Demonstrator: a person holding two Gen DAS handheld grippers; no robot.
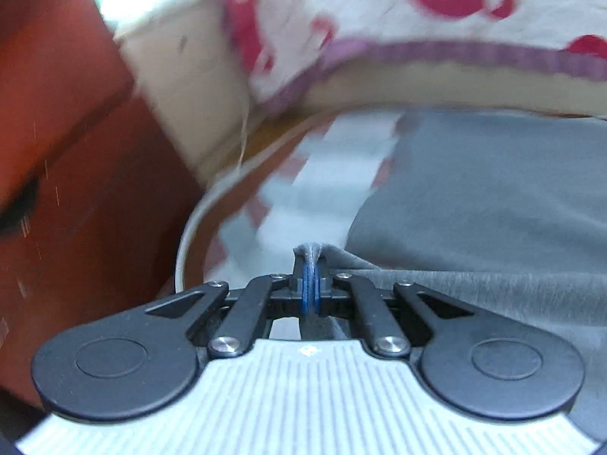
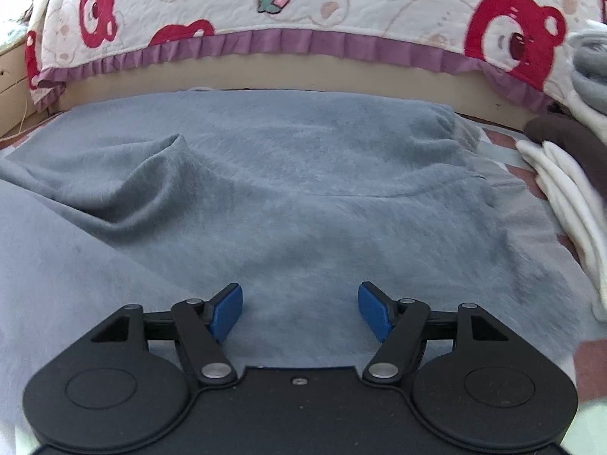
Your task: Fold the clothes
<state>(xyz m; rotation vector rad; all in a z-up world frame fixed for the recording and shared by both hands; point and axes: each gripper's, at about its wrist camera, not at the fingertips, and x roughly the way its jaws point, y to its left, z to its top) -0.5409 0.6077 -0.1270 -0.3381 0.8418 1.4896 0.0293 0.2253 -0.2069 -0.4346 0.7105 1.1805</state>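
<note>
Floor: red-brown tiles (image 1: 76, 189), far left, left wrist view only.
Surface: checked red/white cloth (image 1: 322, 174) under grey garment (image 2: 303, 197), which lies spread w/ folds in front of bear-print quilt (image 2: 341, 7).
Left gripper (image 1: 312, 284): jaws pinched tight on garment edge.
Right gripper (image 2: 299, 311): jaws wide apart, over garment.
Right view only: stacked clothes (image 2: 569, 167), far right.

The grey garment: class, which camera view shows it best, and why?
The right wrist view: the grey garment spreads sharply across the frame, folds visible, below the open right gripper. The left wrist view is blurred, showing only an edge pinched in the left gripper.
</note>
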